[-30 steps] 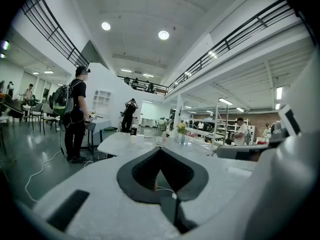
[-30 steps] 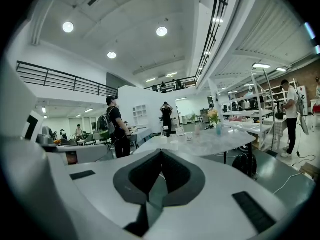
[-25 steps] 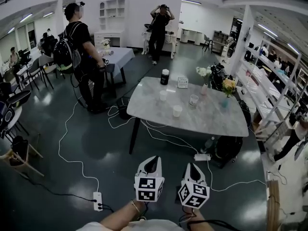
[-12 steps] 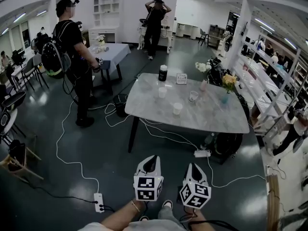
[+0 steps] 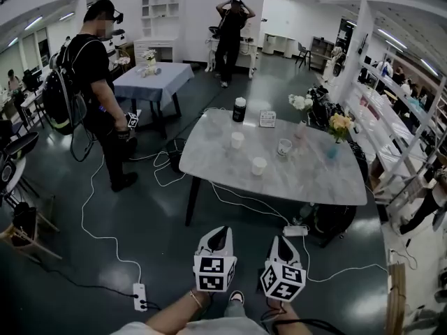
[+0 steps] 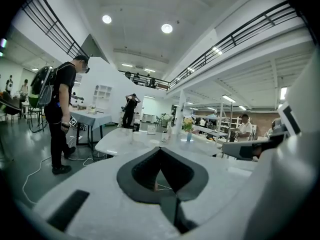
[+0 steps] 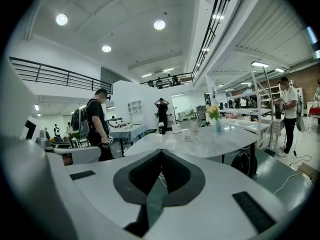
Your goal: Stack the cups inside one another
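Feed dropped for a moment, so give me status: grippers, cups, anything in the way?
Left gripper and right gripper shut, empty, short of the table. Three cups apart on it, unstacked. Power strip on floor ahead.

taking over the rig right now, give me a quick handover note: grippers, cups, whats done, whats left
Left gripper: shut, empty.
Right gripper: shut, empty.
Both are held low over the floor, short of the table and pointing toward it.
Cups: three on the table, upright and apart: back-left cup, front cup, right cup. The dark bottle at the far edge is not part of the job.
Done: nothing; no cup is nested.
Left: step up to the table, open a gripper, pick up one cup and set it inside another, then add the third.
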### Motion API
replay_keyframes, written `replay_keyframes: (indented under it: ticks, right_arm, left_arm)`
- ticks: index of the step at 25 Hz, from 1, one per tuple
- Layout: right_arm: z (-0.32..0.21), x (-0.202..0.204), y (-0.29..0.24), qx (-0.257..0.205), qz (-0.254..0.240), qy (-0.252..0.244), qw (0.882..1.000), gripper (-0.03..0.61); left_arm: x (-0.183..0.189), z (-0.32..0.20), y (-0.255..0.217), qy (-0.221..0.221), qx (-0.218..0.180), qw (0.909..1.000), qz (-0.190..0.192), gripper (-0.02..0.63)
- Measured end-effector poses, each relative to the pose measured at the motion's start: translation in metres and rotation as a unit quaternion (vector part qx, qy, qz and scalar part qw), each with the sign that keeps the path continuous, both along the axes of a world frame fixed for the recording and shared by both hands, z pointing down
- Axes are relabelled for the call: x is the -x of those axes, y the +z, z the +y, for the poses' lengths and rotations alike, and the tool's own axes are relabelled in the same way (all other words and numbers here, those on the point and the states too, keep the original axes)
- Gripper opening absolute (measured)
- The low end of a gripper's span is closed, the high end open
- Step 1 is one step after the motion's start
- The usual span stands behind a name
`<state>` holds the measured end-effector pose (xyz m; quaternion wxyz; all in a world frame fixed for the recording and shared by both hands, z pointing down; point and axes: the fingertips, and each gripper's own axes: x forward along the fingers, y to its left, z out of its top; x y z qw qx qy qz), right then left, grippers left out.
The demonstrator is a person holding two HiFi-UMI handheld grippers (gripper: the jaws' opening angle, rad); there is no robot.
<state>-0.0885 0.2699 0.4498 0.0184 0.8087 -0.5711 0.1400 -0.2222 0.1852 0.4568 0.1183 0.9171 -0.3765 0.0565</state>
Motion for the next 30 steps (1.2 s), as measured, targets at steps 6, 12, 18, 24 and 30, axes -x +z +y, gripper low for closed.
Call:
replay_keyframes:
  ticks: [6,12,18,24,30]
  right_arm:
    - [-0.036,-0.037,-0.002,0.005,0.003,-0.015,1.000,0.006]
    - [-0.062,-0.081,-0.005,0.003,0.006,-0.023,1.000,0.006]
    - [-0.089,-0.130,-0.002,0.005,0.003,-0.027,1.000,0.006]
    - [-0.109,-0.167,0.004,0.007,-0.004,-0.036,0.999,0.006]
    - [-0.126,-0.187,0.016,0.013,-0.014,-0.041,0.999,0.006]
  left_arm:
    - [-0.037,-0.029,-0.003,-0.007,-0.001,1.0000,-0.006,0.003]
    - [-0.078,-0.052,-0.007,-0.014,-0.006,0.9998,-0.015,0.003]
    - [-0.117,-0.080,-0.003,-0.022,-0.007,0.9995,-0.024,0.003]
    - [-0.146,-0.100,0.000,-0.034,-0.006,0.9990,-0.030,0.003]
    - [-0.160,-0.116,0.008,-0.044,-0.003,0.9984,-0.036,0.003]
